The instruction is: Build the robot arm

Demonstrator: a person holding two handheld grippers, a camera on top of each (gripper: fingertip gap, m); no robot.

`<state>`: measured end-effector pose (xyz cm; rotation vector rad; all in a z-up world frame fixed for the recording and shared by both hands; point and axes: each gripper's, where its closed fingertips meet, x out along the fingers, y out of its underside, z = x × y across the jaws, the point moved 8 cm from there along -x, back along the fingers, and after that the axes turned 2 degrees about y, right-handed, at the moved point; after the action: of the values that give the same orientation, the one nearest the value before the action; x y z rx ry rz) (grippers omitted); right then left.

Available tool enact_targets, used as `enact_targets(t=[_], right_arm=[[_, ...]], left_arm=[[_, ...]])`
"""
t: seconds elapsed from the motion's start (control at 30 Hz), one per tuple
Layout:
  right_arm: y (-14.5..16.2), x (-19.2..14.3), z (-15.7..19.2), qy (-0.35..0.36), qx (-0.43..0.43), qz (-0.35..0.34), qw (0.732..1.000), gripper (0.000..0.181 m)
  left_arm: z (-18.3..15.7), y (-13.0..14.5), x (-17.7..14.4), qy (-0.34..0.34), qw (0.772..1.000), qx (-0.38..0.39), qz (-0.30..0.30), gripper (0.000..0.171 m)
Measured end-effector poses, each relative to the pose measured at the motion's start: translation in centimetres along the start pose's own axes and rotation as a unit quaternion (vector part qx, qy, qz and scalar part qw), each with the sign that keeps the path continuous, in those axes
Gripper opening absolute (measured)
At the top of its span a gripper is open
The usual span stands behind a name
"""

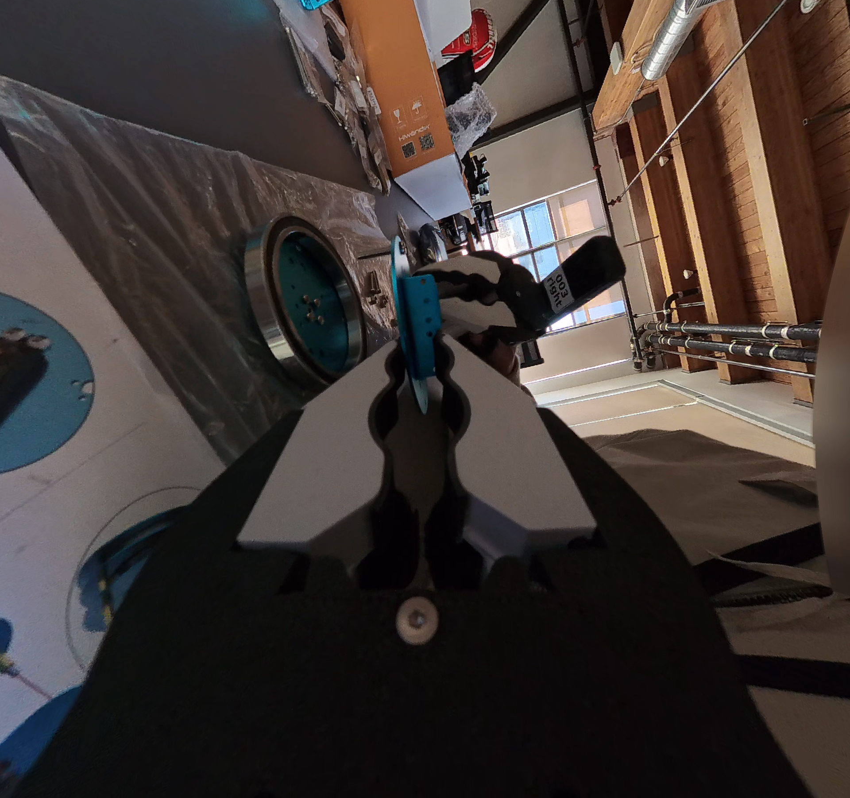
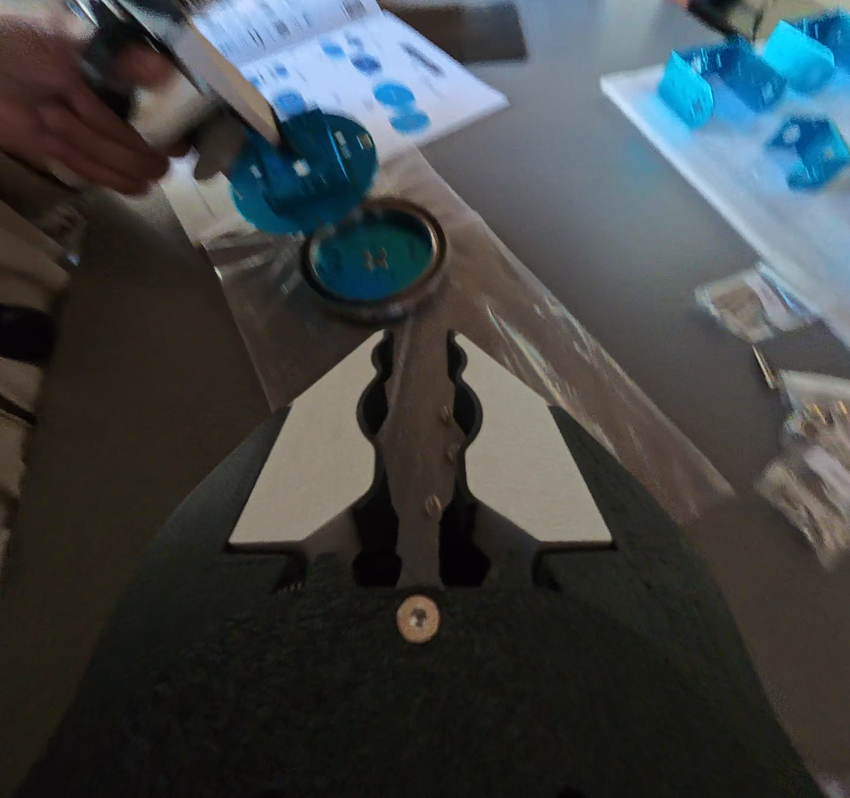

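Note:
My left gripper [image 1: 421, 359] is shut on the edge of a thin blue disc with a blue perforated bracket on it [image 1: 417, 316], held in the air. A steel ring with a blue plate inside [image 1: 306, 311] lies on a clear plastic bag beside it. My right gripper [image 1: 444, 296] is just beyond the bracket. In the blurred right wrist view, my right gripper [image 2: 421, 336] is narrowly open and empty, just short of the steel ring [image 2: 372, 260]. The left gripper [image 2: 271, 141], held by a hand [image 2: 60, 122], holds the blue disc [image 2: 303, 173] above the ring's far-left rim.
A printed sheet with blue pictures [image 2: 368, 76] lies behind the ring. A white tray of blue metal parts [image 2: 653, 99] is at the right. Small bags of hardware [image 2: 759, 306] lie near the right edge. An orange box [image 1: 391, 62] stands farther off. Loose screws [image 1: 375, 288] lie on the plastic. About 12 cm separates my left fingertips from my right.

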<state>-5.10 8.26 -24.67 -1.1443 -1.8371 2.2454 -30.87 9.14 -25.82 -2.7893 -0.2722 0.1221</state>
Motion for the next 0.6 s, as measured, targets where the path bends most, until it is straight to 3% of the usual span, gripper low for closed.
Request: enact_targets(t=[0.23,0.6], right_arm=[[2.9,-0.3,-0.5,0.053,-0.012,0.090,0.994,0.018],[3.2,0.3,-1.2,0.082,-0.036,0.105,0.990,0.005]], left_arm=[[-0.3,0.2,1.0,0.009,1.000,0.003,0.007,0.012],[-0.6,0.4,0.6,0.009,1.000,0.004,-0.005,0.011]])
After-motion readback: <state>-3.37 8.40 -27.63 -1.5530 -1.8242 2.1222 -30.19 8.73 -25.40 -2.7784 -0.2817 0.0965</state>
